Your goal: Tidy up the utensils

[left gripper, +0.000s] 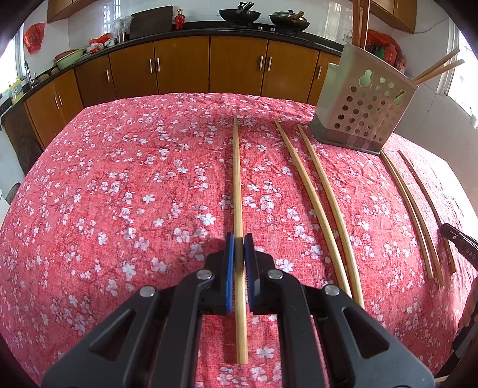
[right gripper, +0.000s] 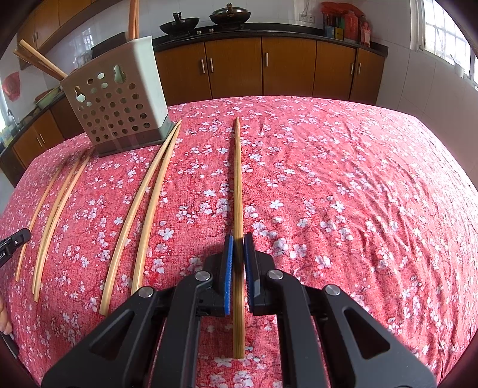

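Observation:
In the left wrist view my left gripper (left gripper: 239,240) is shut on a bamboo chopstick (left gripper: 237,179) that lies along the red floral tablecloth (left gripper: 119,194). In the right wrist view my right gripper (right gripper: 238,240) is shut on another bamboo chopstick (right gripper: 237,179) lying on the cloth. Several more chopsticks (left gripper: 316,197) (right gripper: 143,203) lie in pairs between the two grippers. A grey perforated utensil holder (left gripper: 364,101) (right gripper: 119,101) stands at the far side with chopsticks sticking up from it. The right gripper's tip (left gripper: 457,241) shows at the left view's right edge.
The left gripper's tip (right gripper: 13,241) shows at the right view's left edge. Wooden kitchen cabinets (left gripper: 209,65) and a dark counter with woks (right gripper: 206,21) run behind the table. The table edges fall away at the far side.

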Demonstrator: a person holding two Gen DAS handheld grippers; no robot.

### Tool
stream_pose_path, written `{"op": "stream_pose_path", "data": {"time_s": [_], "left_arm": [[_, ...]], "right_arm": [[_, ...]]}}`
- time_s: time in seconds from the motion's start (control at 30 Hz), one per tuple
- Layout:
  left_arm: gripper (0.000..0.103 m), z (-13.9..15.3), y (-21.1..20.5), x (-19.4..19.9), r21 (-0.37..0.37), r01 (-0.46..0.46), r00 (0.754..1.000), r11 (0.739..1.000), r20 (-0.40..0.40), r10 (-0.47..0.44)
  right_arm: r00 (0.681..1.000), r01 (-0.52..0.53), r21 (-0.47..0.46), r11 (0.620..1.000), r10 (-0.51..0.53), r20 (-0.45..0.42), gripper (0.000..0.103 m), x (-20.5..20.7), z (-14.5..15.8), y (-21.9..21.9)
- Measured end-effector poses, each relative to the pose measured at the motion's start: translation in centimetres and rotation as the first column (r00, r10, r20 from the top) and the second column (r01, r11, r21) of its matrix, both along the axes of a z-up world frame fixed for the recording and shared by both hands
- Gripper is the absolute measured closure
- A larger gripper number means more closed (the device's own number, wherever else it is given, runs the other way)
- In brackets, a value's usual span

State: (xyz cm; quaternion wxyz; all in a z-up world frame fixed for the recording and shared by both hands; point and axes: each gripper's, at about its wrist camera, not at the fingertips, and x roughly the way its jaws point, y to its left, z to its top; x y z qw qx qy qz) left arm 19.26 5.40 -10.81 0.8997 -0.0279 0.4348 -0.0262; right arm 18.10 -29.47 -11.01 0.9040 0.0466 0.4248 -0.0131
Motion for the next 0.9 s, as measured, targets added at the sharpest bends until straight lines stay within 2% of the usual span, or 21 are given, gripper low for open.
{"op": "stream_pose_path", "data": {"time_s": [0.53,0.9], "left_arm": [[0.096,0.4,-0.2,-0.6,0.022,0.018,1.0,1.0,-0.003,-0.018],[0.096,5.4,-0.3,-2.8,0.031,0.027,0.99,0.999,0.136,-0.031]], "right_arm": [[1.0,0.001,0.014,1.0,-0.001,0.013,0.095,-0.9,0.6,-0.5],[0.99,0.018,0.031,0.999,-0.022,0.142,0.095,-3.0,5.1,-1.9]]}}
